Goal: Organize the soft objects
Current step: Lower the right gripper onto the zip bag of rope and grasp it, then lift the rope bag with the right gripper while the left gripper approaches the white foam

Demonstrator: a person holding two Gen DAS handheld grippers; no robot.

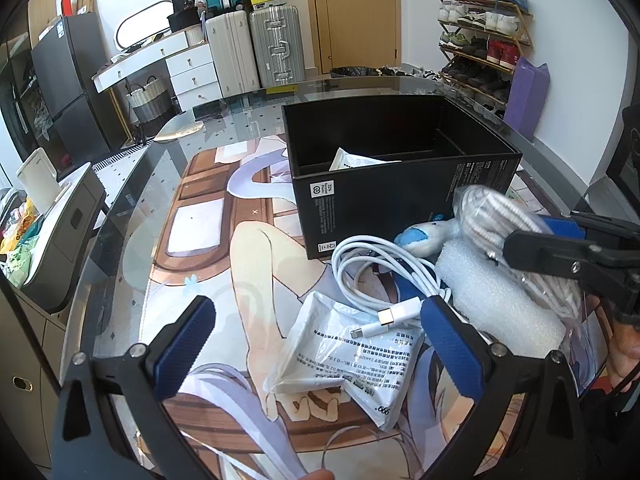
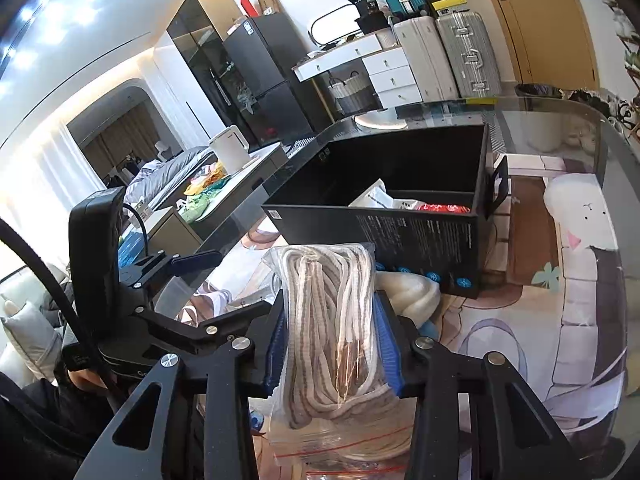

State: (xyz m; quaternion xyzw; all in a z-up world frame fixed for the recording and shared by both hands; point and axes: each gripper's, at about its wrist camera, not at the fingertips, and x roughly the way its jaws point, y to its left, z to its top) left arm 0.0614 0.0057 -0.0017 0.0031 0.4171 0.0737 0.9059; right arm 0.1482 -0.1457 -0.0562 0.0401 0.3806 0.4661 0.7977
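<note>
My right gripper (image 2: 332,344) is shut on a clear bag of white and grey laces (image 2: 332,312), held above the table in front of the black box (image 2: 420,236); it also shows in the left wrist view (image 1: 500,220). My left gripper (image 1: 316,344) is open, low over a white printed pouch (image 1: 352,364). A coiled white cable (image 1: 384,268), a blue and white plush (image 1: 420,236) and a white foam piece (image 1: 492,300) lie beside the black box (image 1: 392,184). A white pouch (image 1: 352,160) lies inside the box; the right wrist view also shows something red (image 2: 444,209) inside.
The glass table (image 1: 132,240) has an illustrated mat under it. A low cabinet (image 1: 60,216) stands at the left. Suitcases (image 1: 256,48), a door and a shoe rack (image 1: 484,28) are beyond the far edge.
</note>
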